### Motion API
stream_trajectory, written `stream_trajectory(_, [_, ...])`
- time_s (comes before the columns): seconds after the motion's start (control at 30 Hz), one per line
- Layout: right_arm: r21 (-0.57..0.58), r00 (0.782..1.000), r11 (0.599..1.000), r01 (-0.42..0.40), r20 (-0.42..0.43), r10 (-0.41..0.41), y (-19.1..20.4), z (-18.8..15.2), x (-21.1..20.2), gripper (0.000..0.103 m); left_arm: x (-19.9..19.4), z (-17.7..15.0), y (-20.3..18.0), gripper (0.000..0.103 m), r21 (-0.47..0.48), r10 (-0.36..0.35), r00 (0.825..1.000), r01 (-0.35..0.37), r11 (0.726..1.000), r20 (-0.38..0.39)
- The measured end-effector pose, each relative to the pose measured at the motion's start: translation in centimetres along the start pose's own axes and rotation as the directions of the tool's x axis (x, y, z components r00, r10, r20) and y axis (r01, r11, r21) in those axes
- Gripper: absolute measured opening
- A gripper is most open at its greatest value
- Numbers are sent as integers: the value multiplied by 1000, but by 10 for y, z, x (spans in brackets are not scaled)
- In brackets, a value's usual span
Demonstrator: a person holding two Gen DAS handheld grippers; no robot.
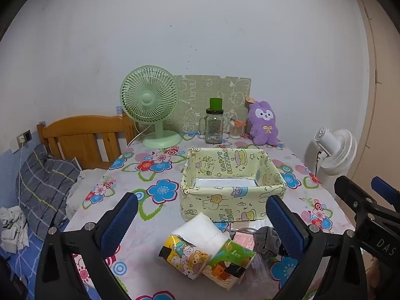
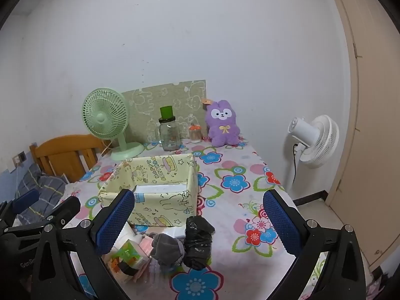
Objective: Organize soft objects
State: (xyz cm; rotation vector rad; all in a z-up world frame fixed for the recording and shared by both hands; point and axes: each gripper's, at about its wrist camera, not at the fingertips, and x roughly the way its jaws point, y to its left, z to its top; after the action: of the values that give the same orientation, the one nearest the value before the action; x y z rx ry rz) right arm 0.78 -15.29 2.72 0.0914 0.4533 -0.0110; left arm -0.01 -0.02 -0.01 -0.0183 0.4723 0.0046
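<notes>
While I hold both tools low over the near edge, the table (image 1: pixel 155 227) under its flowered cloth fills most of what I see. Well apart to the right of it stands a white fan (image 2: pixel 316 141), and at the far edge a green fan (image 1: pixel 150 100), a purple plush rabbit (image 1: pixel 263 122) and a glass jar (image 1: pixel 214 127) line up against the wall. In the middle sits the yellow fabric box (image 1: pixel 225 200), open at the top, its white floor showing. Just in front of it lies the pile of soft things: two tissue packs (image 1: pixel 200 252), one yellow and one green, touching each other; a grey sock (image 2: pixel 167 248); and a black bundle (image 2: pixel 198 242) right beside the sock. My left gripper (image 1: pixel 202 227) is spread wide on either side of the tissue packs, pinching nothing. My right gripper (image 2: pixel 200 221) is likewise spread, framing the sock and black bundle.
</notes>
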Motion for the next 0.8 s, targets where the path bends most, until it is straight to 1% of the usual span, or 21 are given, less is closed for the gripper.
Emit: stream_trajectory(0.8, [-8,1000,1000,2,0,-2,1,-1,-2,103,-2,-2,-3,101,1,1,1000,-1,1000,-3])
